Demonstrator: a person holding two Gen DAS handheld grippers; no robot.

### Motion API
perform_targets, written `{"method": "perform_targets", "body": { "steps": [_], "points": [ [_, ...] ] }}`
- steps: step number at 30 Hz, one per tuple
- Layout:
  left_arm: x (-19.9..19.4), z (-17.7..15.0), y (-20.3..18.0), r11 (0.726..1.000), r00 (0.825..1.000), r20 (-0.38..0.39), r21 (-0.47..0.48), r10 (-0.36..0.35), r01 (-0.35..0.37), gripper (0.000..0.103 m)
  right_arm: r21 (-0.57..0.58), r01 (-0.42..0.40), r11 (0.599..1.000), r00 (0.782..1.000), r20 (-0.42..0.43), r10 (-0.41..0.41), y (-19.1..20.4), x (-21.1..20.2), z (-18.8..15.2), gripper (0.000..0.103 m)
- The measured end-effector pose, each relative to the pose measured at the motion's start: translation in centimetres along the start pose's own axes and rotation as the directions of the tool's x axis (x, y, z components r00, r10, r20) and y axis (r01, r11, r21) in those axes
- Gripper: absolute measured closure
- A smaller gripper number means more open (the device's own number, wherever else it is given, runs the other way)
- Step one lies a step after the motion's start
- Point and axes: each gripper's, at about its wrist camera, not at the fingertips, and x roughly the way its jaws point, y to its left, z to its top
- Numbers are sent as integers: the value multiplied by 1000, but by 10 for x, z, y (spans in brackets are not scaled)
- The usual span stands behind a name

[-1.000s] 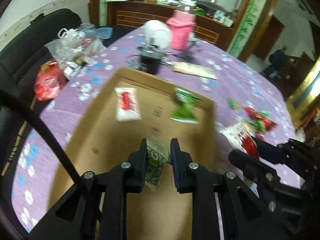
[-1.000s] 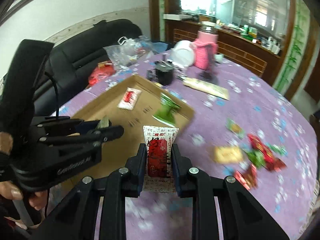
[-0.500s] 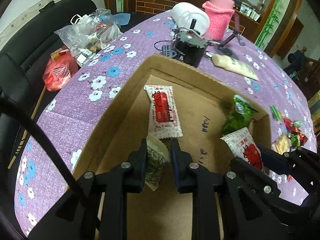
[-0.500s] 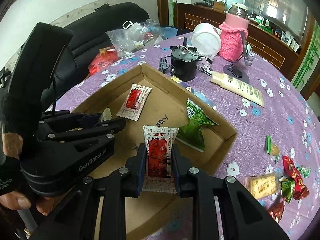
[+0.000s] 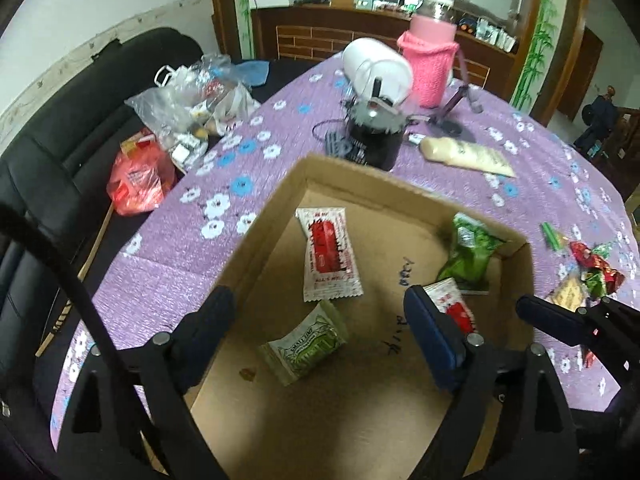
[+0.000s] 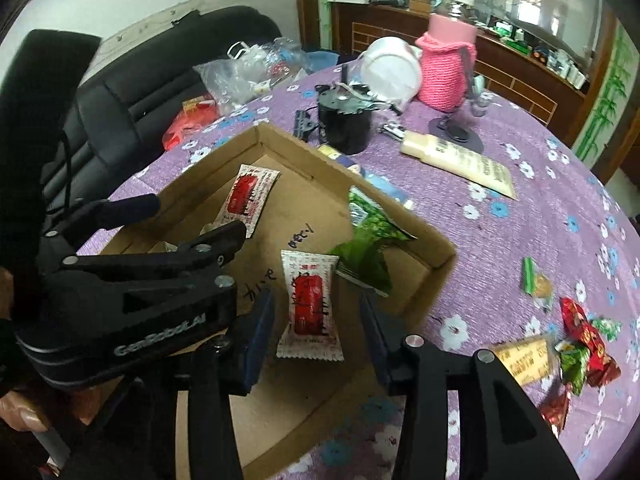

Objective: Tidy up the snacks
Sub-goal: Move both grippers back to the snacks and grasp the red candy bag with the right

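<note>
— Green-and-white packet [image 5: 306, 347]?
— Loose on the cardboard box [image 5: 276, 200] floor; the left gripper [image 5: 316, 320] has just opened off it.
— Right gripper [image 6: 316, 332]?
— Just parted too, red-and-white packet [image 6: 309, 306] untouched between. Loose candies [image 6: 576, 344] lie beyond on the purple tablecloth [image 6: 520, 232].

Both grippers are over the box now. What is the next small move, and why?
Probably lift both out and go for the loose snacks on the cloth. The left gripper and right gripper have just been opening; the green packet and red-white packet sit loose between the jaws, inside the box.
</note>
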Motion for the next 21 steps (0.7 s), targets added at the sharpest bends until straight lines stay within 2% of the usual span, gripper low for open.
{"method": "perform_targets", "body": {
  "steps": [6, 12, 18, 21],
  "points": [
    [-22, -3, -7, 1000, 999, 49, 14, 9, -10, 15, 51, 3, 999, 1000, 15, -4, -13, -21, -12, 53],
    [-39, -13, -21, 1000, 999, 47, -4, -6, 6, 15, 95, 0, 996, 1000, 26, -3, -31, -43, -37, 51],
    [-61, -32, -65, 998, 996, 57, 31, -64, 62, 15, 183, 20, 983, 999, 31, -26, -76, -62, -83, 49],
    [-64, -36, -96, 994, 996, 31, 74, -88, 86, 15, 262, 60, 963, 997, 27, -70, -117, -71, -107, 48]
  ]
}}
